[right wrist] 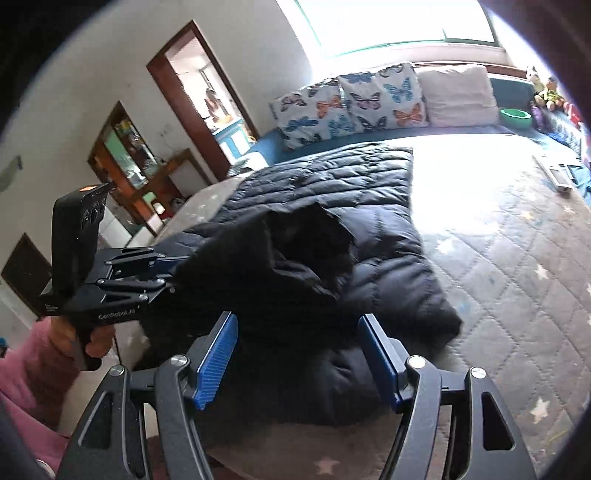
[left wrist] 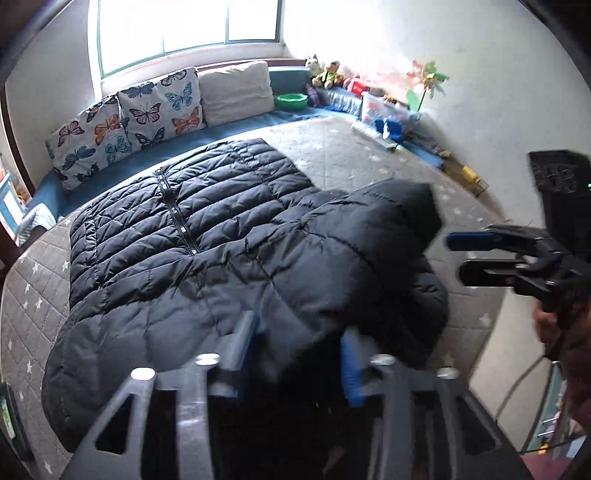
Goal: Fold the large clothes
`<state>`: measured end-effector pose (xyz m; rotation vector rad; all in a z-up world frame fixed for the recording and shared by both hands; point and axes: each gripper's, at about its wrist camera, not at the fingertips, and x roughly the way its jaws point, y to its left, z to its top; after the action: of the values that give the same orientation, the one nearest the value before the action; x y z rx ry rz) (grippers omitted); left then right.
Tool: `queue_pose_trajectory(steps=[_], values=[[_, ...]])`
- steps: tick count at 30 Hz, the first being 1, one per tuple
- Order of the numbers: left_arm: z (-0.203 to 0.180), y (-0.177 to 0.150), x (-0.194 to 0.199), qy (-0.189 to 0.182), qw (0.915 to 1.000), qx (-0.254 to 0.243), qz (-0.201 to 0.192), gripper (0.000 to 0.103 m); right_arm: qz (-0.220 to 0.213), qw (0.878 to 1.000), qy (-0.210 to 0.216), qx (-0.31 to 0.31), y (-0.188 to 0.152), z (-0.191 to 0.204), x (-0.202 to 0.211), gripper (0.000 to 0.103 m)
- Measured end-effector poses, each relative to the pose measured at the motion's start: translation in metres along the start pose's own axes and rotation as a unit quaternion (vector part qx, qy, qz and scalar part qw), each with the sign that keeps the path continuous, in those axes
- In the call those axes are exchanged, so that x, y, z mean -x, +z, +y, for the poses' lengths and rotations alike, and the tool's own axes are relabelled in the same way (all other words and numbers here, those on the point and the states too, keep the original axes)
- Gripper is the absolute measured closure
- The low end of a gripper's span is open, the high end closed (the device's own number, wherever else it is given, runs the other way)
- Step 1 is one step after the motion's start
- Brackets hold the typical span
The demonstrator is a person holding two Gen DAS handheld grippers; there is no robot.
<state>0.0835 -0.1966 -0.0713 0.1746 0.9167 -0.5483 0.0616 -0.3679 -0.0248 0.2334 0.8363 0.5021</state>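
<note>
Sleeve-fold step on black quilted puffer jacket (left wrist: 192, 236) on the star-print bed (left wrist: 33, 306): left claw (left wrist: 299, 354) jaws apart over the folded-in sleeve, right claw (right wrist: 299, 354) apart, empty; next needs gripping the hem

Daylit rm, window (left wrist: 188, 26) blown out; fisheye edges dark, blurry.

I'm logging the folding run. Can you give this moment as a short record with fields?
garment: black puffer jacket, partly folded, zipper visible
surface: grey star-quilted bed cover
left gripper: open, jacket fabric between the fingers
right gripper: open, above the jacket's near edge
backdrop: butterfly pillows below the window
</note>
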Motion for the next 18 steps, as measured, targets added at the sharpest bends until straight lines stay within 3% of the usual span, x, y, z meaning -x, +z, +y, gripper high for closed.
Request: queue_pose_trajectory(steps=[1,2,6,11,15,18], values=[[0.004,-0.001,0.012,-0.010,0.9999,0.006,-0.010,0.022,0.001,1.000,0.010,-0.003,0.003,0.002,-0.001,0.029],[0.008,0.002,0.025,-0.016,0.9996,0.009,-0.019,0.018,0.001,1.000,0.022,-0.006,0.006,0.004,-0.002,0.029],[0.022,0.006,0.079,-0.022,0.9989,0.004,-0.042,0.017,-0.009,1.000,0.028,0.000,0.015,0.013,-0.003,0.029],[0.066,0.001,0.120,0.045,0.9971,0.026,-0.056,0.016,-0.012,1.000,0.003,0.007,0.032,0.015,-0.013,0.029],[0.135,-0.010,0.144,0.098,0.9893,0.098,-0.044,0.016,-0.009,1.000,-0.015,0.005,0.048,0.013,-0.026,0.029],[0.183,-0.017,0.148,0.110,0.9813,0.154,-0.036,0.016,0.011,1.000,-0.013,-0.014,0.058,0.006,-0.042,0.029]])
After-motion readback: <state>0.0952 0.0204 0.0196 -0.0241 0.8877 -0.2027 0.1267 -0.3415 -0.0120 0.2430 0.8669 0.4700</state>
